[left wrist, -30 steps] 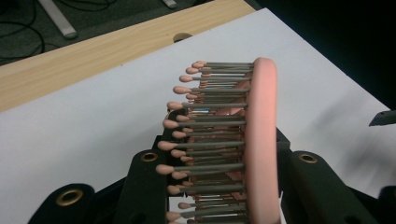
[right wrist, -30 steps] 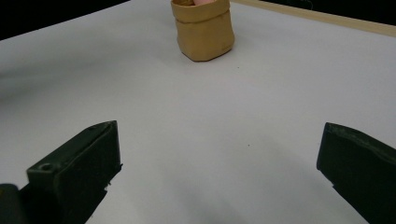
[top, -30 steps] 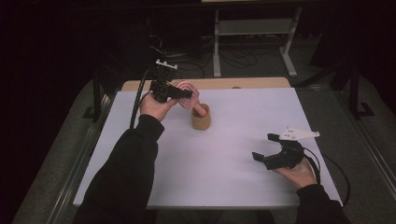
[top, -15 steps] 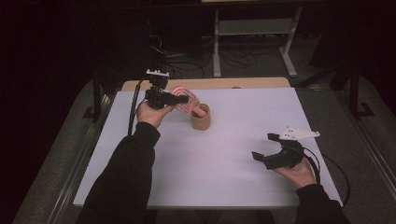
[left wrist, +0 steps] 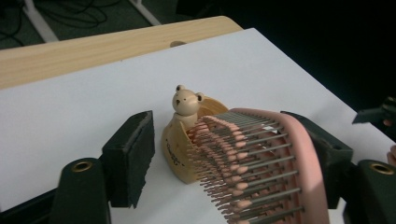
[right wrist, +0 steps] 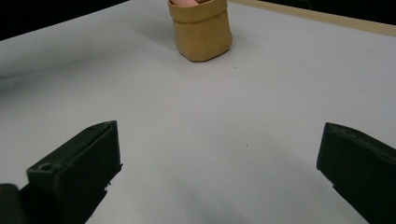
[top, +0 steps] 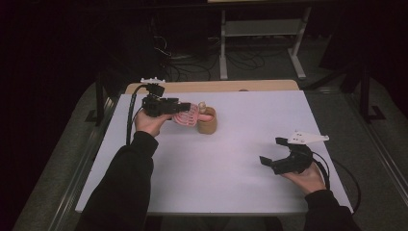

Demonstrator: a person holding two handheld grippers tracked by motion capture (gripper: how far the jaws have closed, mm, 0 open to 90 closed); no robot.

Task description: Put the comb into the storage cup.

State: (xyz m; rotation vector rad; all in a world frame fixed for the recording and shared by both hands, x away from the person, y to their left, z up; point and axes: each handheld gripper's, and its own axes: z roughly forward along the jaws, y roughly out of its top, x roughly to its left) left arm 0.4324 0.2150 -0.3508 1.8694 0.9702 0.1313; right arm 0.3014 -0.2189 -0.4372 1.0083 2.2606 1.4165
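Pink hairbrush point(left wrist: 261, 168) sits with its handle end down in a small tan holder point(left wrist: 180, 154) on the far left part of the white table point(top: 231, 163), its head leaning out over the holder's rim toward the left gripper point(top: 185, 109). In the left gripper view the bristles face the camera, rows of thin pins with pale pink tips, and the brush's rounded pink back lies against the pad of the jaw on the right of that view. The other pad stands clear of the bristles, with white table showing in the gap. The left gripper's jaws have just been opening, with the brush head between them, and they now stand partly apart, no longer pinching it.

A small bear figure point(left wrist: 186, 103) rises from the holder just behind the brush, upright and facing the camera. The holder itself is a soft-looking tan pouch with a rolled rim, and in the right gripper view point(right wrist: 201, 32) a bit of pink shows at its mouth.

A hand in a dark sleeve point(top: 130, 187) carries the left gripper just beside the holder, with its cable trailing down past the wrist. The right gripper point(top: 270, 156) rests in the person's other hand near the right front of the table, well apart from the holder. Its jaws are spread wide with nothing between them, only bare white table. A strip of wooden tabletop point(top: 216, 86) shows beyond the white sheet's far edge.
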